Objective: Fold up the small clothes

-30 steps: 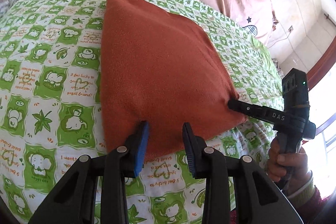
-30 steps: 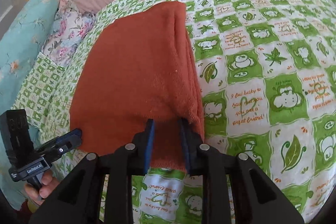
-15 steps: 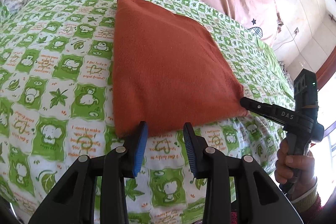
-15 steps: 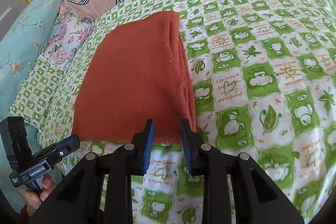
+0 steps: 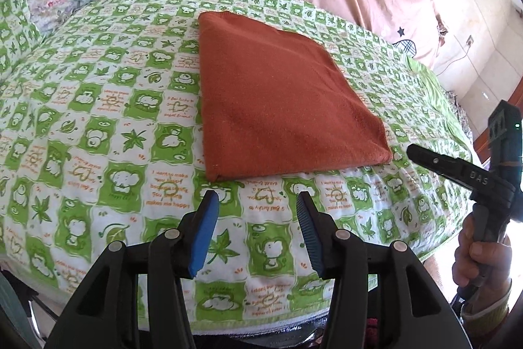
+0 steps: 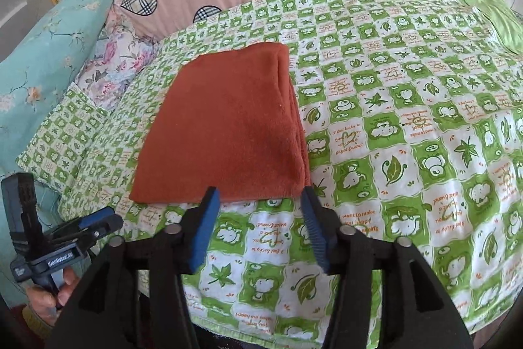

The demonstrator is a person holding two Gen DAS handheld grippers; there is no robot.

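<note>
Showing the fold apparently complete: the rust-orange folded cloth (image 5: pixel 281 100) lies flat at frame centre on the green-checked bedspread (image 5: pixel 98 126), left gripper (image 5: pixel 256 229) and right gripper (image 6: pixel 260 224) hovering near its lower edge, jaws spread and empty; next, probably another garment or withdrawal.

- Your left gripper (image 5: pixel 256 205) hangs spread over the green checked bedspread (image 5: pixel 98 120), just short of the folded rust-orange cloth (image 5: pixel 278 107).
- Your right gripper (image 5: pixel 412 151) sits beside the cloth's right corner.
</note>
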